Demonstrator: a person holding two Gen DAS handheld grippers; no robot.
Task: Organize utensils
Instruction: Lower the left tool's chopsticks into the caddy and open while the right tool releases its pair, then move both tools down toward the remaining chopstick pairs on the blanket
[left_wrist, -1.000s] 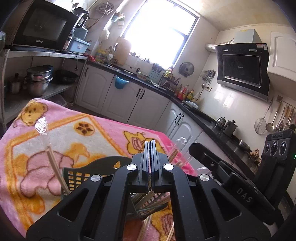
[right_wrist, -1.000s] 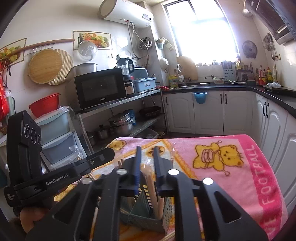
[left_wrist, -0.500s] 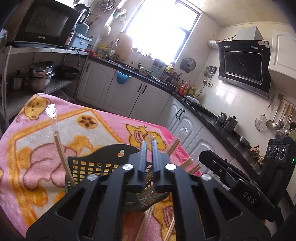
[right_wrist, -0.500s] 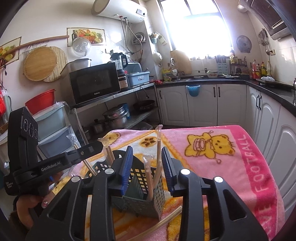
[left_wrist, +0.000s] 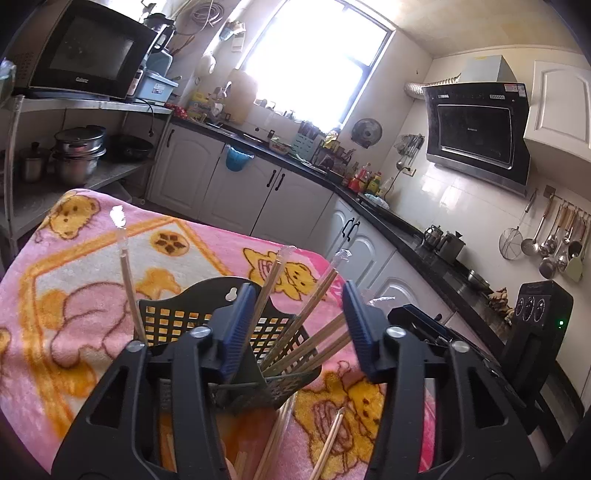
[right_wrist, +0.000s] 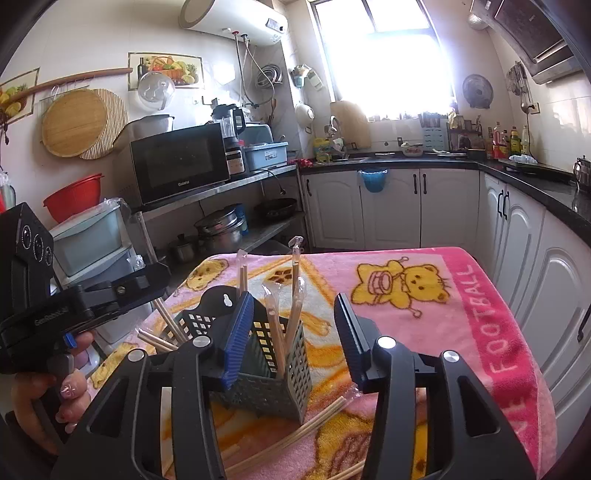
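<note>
A dark slotted caddy is standing upright on a pink teddy-bear blanket, with wrapped chopsticks sticking up out of it at slants. More chopsticks are lying loose on the blanket just in front of the caddy.

The right gripper is hovering over the caddy, its jaws having just been opening, about half spread, with the caddy's near corner between them but unpressed. The left gripper is likewise half spread, its jaws having just been opening around leaning chopsticks without pinching them. A hand is holding the left gripper's handle, which is reading "GenRobot.AI".

The blanket's edge is reading "FOOTBALL". The microwave on the shelf is showing "Galanz".
</note>
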